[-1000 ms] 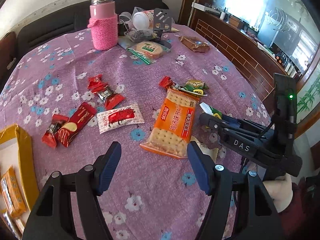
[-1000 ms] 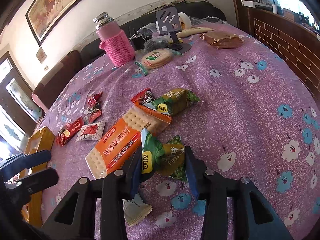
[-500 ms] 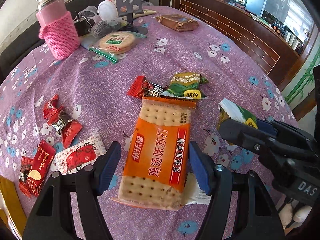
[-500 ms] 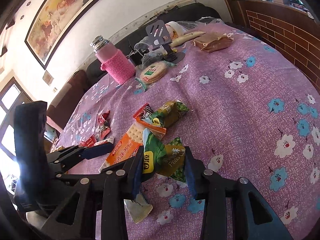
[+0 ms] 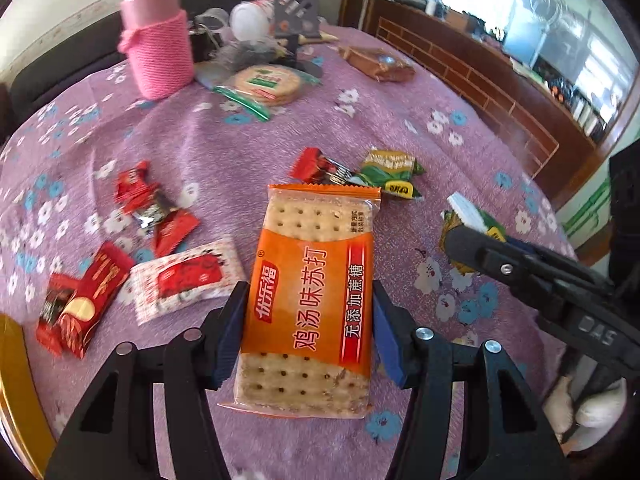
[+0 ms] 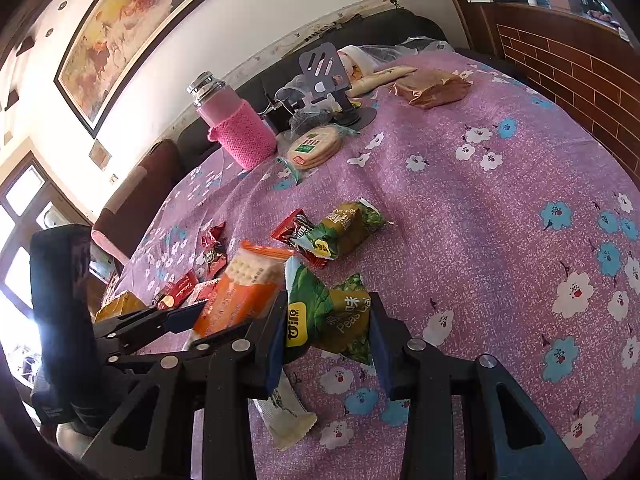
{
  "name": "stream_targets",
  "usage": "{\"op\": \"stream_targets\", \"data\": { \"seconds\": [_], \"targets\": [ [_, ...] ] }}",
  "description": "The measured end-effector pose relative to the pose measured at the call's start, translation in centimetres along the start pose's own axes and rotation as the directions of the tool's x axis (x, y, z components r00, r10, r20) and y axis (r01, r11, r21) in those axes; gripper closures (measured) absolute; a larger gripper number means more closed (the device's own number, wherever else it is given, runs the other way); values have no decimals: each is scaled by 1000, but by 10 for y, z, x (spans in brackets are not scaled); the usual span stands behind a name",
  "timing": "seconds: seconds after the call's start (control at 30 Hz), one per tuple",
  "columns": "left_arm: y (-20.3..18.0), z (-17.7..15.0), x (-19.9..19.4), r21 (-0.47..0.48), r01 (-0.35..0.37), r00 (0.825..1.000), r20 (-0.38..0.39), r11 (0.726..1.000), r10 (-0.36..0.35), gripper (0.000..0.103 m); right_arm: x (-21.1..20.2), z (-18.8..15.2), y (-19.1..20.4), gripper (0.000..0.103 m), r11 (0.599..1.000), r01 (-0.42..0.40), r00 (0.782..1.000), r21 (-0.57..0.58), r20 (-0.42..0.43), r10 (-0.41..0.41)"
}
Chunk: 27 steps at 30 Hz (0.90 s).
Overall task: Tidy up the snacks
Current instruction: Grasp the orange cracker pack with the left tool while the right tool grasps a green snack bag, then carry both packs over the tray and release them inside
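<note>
Both grippers are now loaded: your left gripper (image 5: 306, 330) has just closed narrow around the orange cracker pack (image 5: 310, 300), your right gripper (image 6: 326, 330) still clamps the green pea packet (image 6: 332, 312); carry both off the purple tablecloth (image 6: 480, 208) next.

cracker pack (image 5: 312, 292) before flask (image 5: 158, 46)

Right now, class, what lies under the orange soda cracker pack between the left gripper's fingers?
The orange soda cracker pack rests on the purple floral tablecloth, between the left gripper fingers. A white wrapper shows near its lower end; how far that reaches underneath is hidden.
</note>
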<state>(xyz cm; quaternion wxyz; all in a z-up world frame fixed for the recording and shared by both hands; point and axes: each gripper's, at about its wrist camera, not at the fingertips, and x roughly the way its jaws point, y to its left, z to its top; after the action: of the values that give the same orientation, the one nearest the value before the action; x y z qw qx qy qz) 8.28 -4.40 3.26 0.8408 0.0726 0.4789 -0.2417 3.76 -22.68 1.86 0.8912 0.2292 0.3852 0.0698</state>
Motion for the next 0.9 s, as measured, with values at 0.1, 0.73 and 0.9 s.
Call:
{"op": "stream_targets", "data": {
  "seconds": [0.1, 0.73, 0.9],
  "targets": [
    [9, -6, -26, -49, 8, 999, 48, 999, -6, 47, -2, 0, 0, 65, 1000, -8, 1000, 0, 12, 8],
    [131, -146, -221, -436, -148, 936, 228, 888, 268, 46, -1, -10, 28, 65, 996, -15, 999, -93, 30, 18],
    [175, -192, -238, -549, -178, 924, 193, 817, 331, 46, -13, -25, 66, 65, 991, -69, 998, -112, -13, 68]
  ]
}}
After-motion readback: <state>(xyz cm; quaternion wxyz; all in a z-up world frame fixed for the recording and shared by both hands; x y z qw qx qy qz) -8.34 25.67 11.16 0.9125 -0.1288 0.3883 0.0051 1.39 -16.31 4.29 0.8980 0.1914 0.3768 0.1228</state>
